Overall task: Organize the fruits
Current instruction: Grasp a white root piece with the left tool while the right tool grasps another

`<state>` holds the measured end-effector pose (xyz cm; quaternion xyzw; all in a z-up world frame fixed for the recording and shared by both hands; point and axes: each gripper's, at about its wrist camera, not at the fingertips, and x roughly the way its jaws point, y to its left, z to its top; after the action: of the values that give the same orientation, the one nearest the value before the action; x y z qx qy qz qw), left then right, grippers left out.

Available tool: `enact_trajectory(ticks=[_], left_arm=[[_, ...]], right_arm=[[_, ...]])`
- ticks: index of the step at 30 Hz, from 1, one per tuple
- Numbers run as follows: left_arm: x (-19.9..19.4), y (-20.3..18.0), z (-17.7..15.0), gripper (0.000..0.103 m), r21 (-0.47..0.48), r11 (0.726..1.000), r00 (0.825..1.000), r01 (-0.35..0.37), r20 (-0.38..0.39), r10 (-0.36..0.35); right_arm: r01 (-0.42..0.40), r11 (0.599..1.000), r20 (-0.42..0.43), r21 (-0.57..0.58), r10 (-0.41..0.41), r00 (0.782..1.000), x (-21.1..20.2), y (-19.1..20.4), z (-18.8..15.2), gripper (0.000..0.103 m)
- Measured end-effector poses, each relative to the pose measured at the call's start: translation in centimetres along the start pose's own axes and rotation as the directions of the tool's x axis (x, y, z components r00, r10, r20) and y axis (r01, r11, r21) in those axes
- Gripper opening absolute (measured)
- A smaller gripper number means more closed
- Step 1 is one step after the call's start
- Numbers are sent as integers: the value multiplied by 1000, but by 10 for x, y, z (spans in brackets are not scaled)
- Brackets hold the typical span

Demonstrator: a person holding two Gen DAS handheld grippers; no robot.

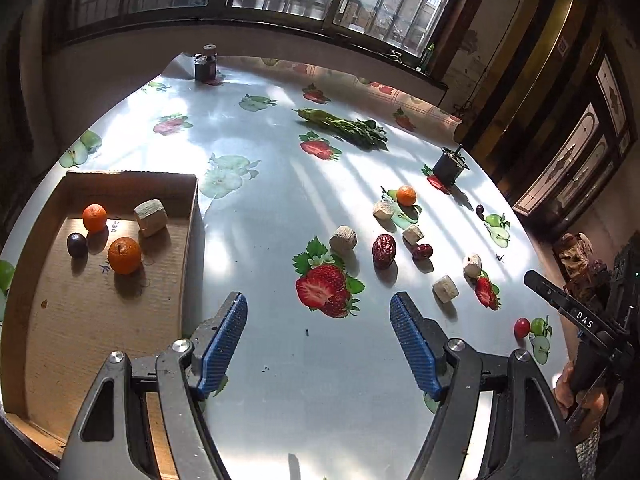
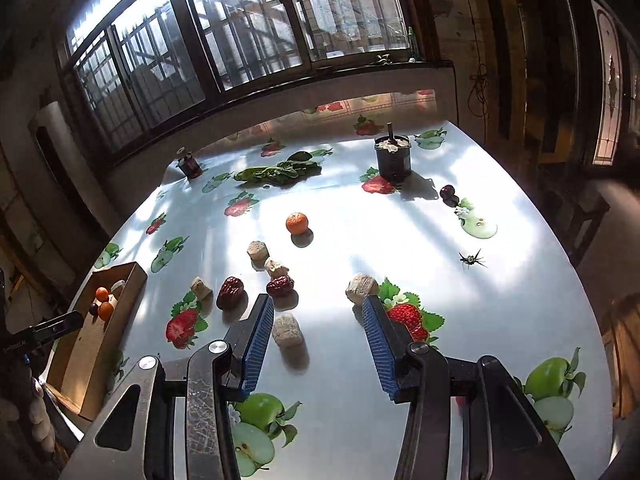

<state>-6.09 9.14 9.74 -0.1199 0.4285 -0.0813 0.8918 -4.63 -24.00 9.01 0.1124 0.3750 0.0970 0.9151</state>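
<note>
A cardboard box (image 1: 100,312) at the left holds two oranges (image 1: 124,255), a dark plum (image 1: 77,245) and a beige block (image 1: 150,217). On the table lie another orange (image 1: 406,195), two red dates (image 1: 384,251), several beige blocks (image 1: 343,240), a red grape (image 1: 521,327) and a dark plum (image 2: 449,195). My left gripper (image 1: 319,308) is open and empty above the table, right of the box. My right gripper (image 2: 318,308) is open and empty, with a beige block (image 2: 287,330) just inside its left finger. The box (image 2: 104,320) also shows in the right wrist view.
A bunch of green leaves (image 1: 352,128) lies at the back. A dark pot (image 2: 393,156) and a small dark jar (image 1: 205,65) stand near the far edges. The tablecloth (image 1: 280,200) has printed strawberries and apples. The right gripper's body (image 1: 576,316) shows at the right.
</note>
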Motion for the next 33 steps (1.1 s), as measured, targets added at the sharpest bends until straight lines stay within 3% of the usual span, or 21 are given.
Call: enact_trajectory(ticks=[8,13,17,20,21,25,27,33], left_arm=[[59,-3,22,73,1,1000,995,-27,-93,27],[96,-2,41,70,9,999,994,-49,-98,50],[119,-13,47,64,29,1000,995,6,-103,-3],[135,-19,49,63,46,999,994,-13,-104,18],[139,-19,49,62,47,999,994,-13,-109,18],[156,-24,42,35,76,997,989,-13,-144,24],[156,-29,39,30,113,993,992,-30,-120,44],[151,-34,34,29,134,990,993,-49,-101,63]], right_arm=[[-83,996,-128,-22,80,989,55,23,-12,50],[-77,996,-159,-52,68,985,83,35,-16,50],[-56,996,-172,-71,43,984,94,36,-20,50],[-52,996,-175,-74,38,984,97,35,-20,50],[-48,996,-175,-77,34,984,98,35,-19,50],[-52,996,-180,-76,38,983,103,34,-20,50],[-46,996,-187,-78,31,982,106,35,-21,50],[-20,994,-189,-107,-1,982,113,40,-24,50]])
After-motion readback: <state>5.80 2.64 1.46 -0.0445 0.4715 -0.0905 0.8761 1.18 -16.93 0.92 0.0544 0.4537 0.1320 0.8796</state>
